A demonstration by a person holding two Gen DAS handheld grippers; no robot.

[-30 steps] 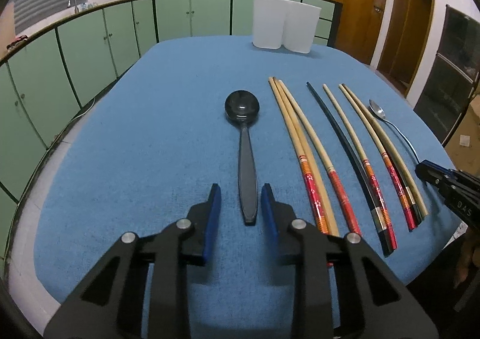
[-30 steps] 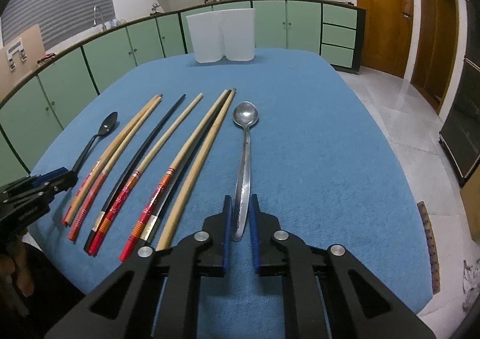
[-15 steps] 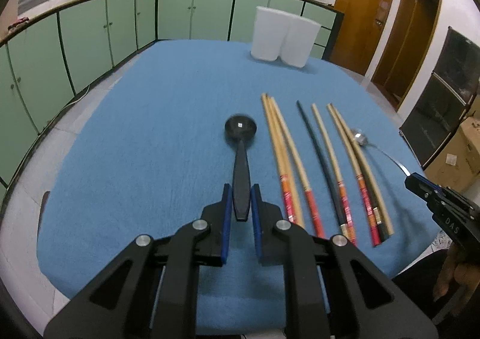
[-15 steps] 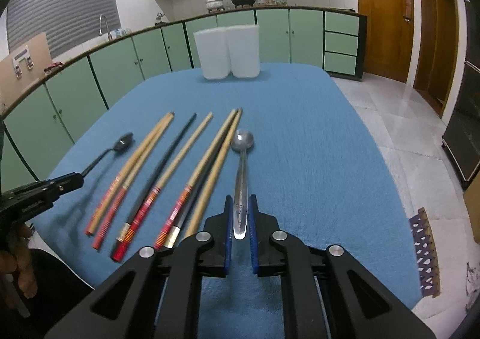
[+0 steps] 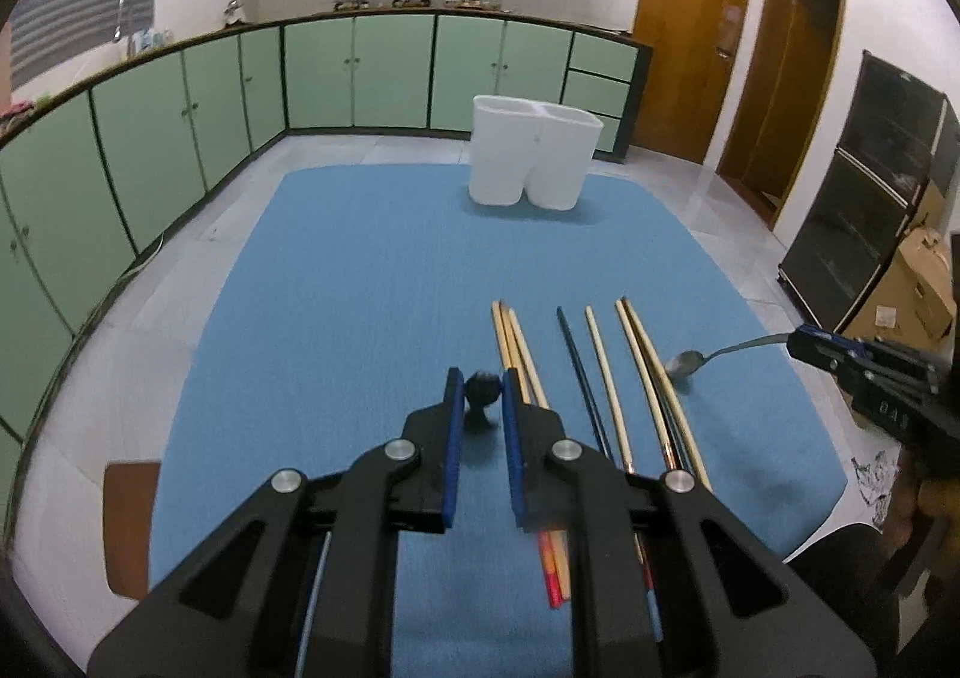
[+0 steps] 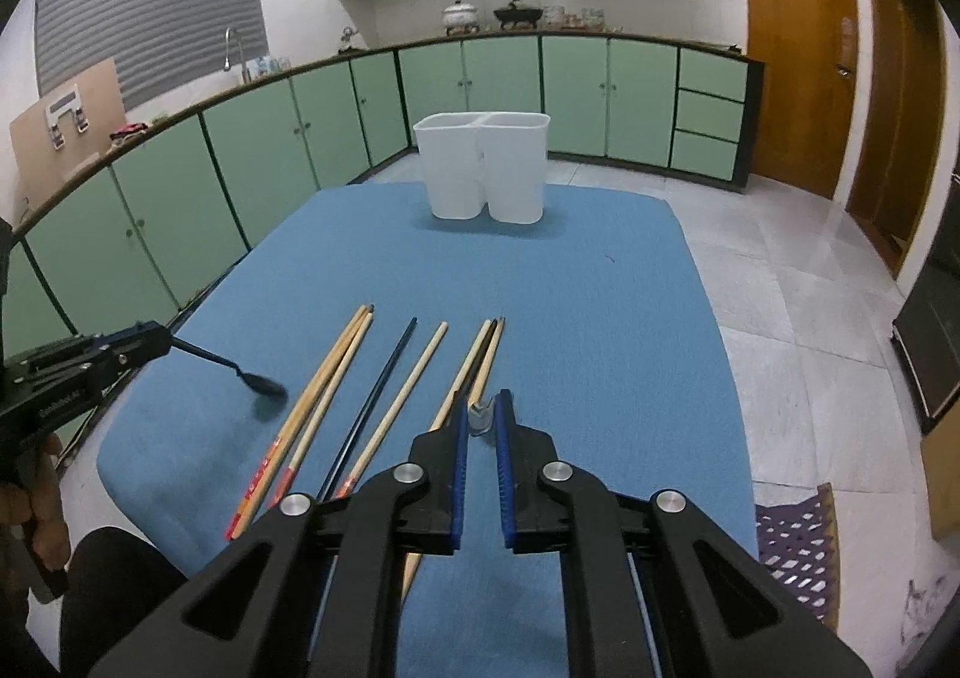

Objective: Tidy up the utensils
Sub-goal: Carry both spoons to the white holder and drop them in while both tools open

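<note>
My left gripper (image 5: 482, 378) is shut on the black spoon (image 5: 483, 391), which hangs above the blue tablecloth (image 5: 360, 318). In the right wrist view that spoon (image 6: 261, 384) sticks out of the left gripper (image 6: 162, 342), bowl tilted down. My right gripper (image 6: 482, 405) is shut on the metal spoon (image 6: 480, 417). In the left wrist view, the metal spoon's bowl (image 5: 684, 363) hovers off the cloth. Several chopsticks (image 6: 414, 384) lie side by side on the cloth between the two grippers. A white two-compartment holder (image 6: 483, 168) stands at the table's far end.
Green cabinets (image 5: 360, 72) curve around the back and left. A brown chair seat (image 5: 129, 522) sits by the table's near left corner. A cardboard box (image 5: 918, 282) and dark cabinet stand on the right. A patterned floor mat (image 6: 792, 540) lies right of the table.
The left jaws closed on the black spoon's handle. Both grippers then rose, lifting the black spoon and the metal spoon off the cloth. The chopsticks stayed put.
</note>
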